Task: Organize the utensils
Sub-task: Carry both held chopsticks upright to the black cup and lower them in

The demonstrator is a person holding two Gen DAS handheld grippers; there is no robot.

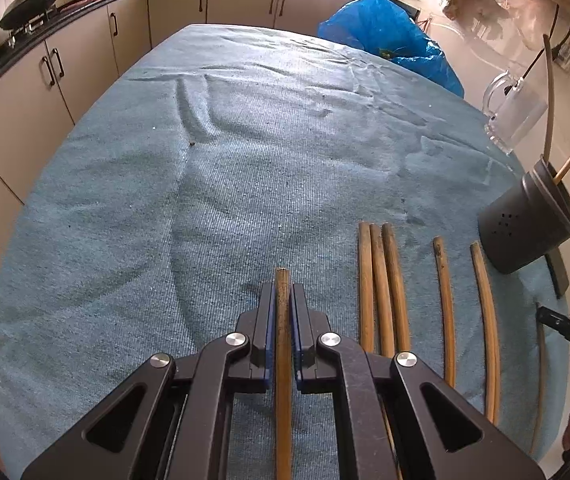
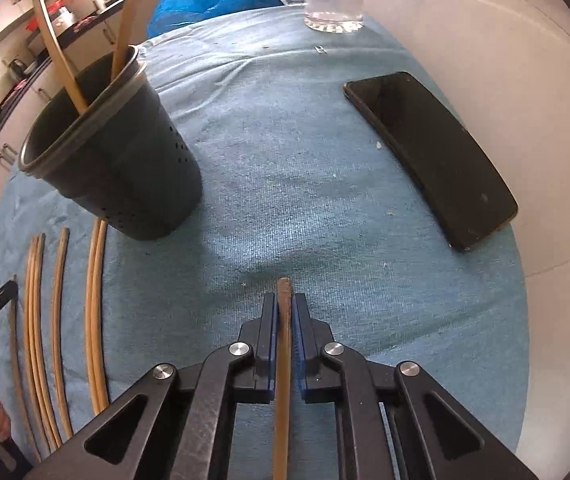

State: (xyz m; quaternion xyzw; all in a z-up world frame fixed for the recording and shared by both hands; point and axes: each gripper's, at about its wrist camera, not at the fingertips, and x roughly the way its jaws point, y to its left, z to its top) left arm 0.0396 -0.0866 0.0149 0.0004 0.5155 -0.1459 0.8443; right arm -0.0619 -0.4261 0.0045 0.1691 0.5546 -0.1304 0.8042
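My left gripper (image 1: 284,292) is shut on a wooden chopstick (image 1: 283,360) that runs back along its fingers, just above the blue cloth. My right gripper (image 2: 284,304) is shut on another wooden chopstick (image 2: 283,380) the same way. Several more chopsticks (image 1: 381,288) lie side by side on the cloth to the right of my left gripper; they show at the left in the right wrist view (image 2: 61,312). A dark perforated holder (image 2: 125,160) stands ahead-left of my right gripper with two chopsticks (image 2: 61,52) upright in it; it also shows in the left wrist view (image 1: 525,224).
A black phone (image 2: 433,152) lies on the blue cloth (image 1: 245,160) at the right edge. A clear glass mug (image 1: 513,112) stands at the far right. A blue plastic bag (image 1: 389,36) sits beyond the table. Kitchen cabinets (image 1: 45,80) run along the left and back.
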